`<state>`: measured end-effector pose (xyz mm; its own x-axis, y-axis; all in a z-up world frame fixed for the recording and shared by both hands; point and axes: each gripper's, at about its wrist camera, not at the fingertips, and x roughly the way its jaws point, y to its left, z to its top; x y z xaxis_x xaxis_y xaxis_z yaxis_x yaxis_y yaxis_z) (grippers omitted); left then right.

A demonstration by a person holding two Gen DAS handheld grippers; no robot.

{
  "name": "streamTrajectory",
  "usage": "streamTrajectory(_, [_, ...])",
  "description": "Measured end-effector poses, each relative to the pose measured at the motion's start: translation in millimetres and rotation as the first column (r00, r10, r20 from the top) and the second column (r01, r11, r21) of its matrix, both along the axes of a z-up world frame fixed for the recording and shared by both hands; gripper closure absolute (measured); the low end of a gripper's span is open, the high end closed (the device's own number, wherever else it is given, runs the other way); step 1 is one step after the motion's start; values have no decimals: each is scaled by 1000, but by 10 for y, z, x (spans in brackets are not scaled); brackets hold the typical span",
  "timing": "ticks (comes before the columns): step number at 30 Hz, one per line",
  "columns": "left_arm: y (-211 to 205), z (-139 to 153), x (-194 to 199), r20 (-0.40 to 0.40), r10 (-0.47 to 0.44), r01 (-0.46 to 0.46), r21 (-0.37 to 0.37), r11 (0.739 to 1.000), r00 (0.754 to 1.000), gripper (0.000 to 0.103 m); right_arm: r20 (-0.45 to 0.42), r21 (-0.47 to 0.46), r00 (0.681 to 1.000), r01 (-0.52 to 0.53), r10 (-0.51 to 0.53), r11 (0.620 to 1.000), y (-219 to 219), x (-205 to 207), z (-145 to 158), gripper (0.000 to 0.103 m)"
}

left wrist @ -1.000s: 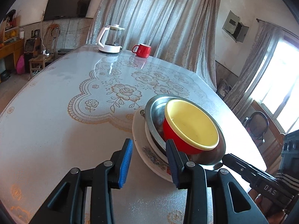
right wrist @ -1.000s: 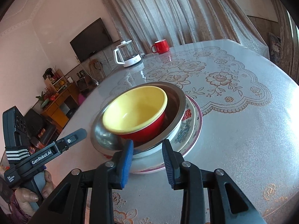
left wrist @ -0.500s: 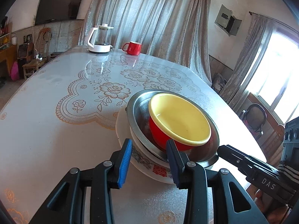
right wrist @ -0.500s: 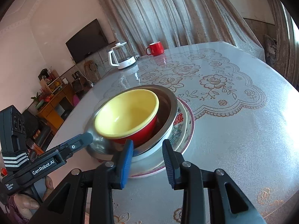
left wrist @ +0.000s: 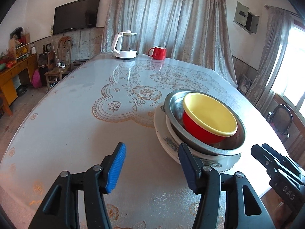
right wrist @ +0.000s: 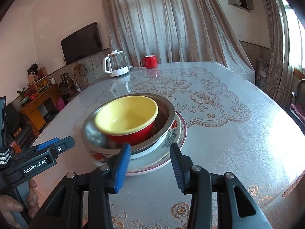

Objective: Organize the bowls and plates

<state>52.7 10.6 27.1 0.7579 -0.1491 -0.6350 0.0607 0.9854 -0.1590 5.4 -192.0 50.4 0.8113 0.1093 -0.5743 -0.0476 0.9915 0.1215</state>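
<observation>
A red bowl (left wrist: 202,131) with a yellow inside sits in a steel bowl (left wrist: 236,143), which rests on white flowered plates (left wrist: 162,133) on the table. My left gripper (left wrist: 152,164) stands just left of this stack with its jaws opening and only bare table between them. Its right finger (left wrist: 186,168) is close to the plates' near edge. In the right wrist view the red bowl (right wrist: 129,114), steel bowl (right wrist: 91,133) and pink-rimmed plate (right wrist: 181,139) lie straight ahead. My right gripper (right wrist: 150,164) is opening at the plate's near rim, its pads apart from it.
A white kettle (left wrist: 125,45) and a red mug (left wrist: 158,53) stand at the table's far end. The lace-patterned table (left wrist: 76,124) stretches bare to the left of the stack. A chair (left wrist: 280,118) stands beyond the right edge. A hand (right wrist: 13,208) holds the left gripper (right wrist: 47,152).
Both grippers' jaws have widened. The left view has swung left, so the stack now sits right of its fingers instead of between them. The right gripper has tilted up slightly.
</observation>
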Motion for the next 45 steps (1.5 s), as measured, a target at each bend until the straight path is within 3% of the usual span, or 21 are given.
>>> streamTrajectory(6, [-8, -73, -113, 1, 33, -33, 39, 999, 999, 22, -14, 3, 999, 41, -40, 999, 61, -25, -59, 46])
streamTrajectory(8, [-21, -111, -141, -6, 36, -36, 44, 998, 999, 21, -26, -12, 998, 54, -54, 998, 106, -25, -104, 46])
streamTrajectory(10, [-71, -143, -167, -7, 37, -36, 67, 997, 999, 12, -29, -26, 997, 65, -66, 998, 133, -39, -142, 46])
streamTrajectory(16, [-168, -183, -245, 1, 14, -14, 85, 996, 1000, 0, -27, -59, 994, 102, -104, 993, 128, -69, -188, 46])
streamTrajectory(28, [-219, -134, -312, 46, 30, -35, 122, 992, 998, 0, -19, -72, 992, 121, -123, 990, 108, -88, -177, 45])
streamTrajectory(45, [-229, -137, -327, 47, 55, -61, 142, 988, 997, 0, -31, -75, 995, 92, -95, 993, 167, -79, -191, 44])
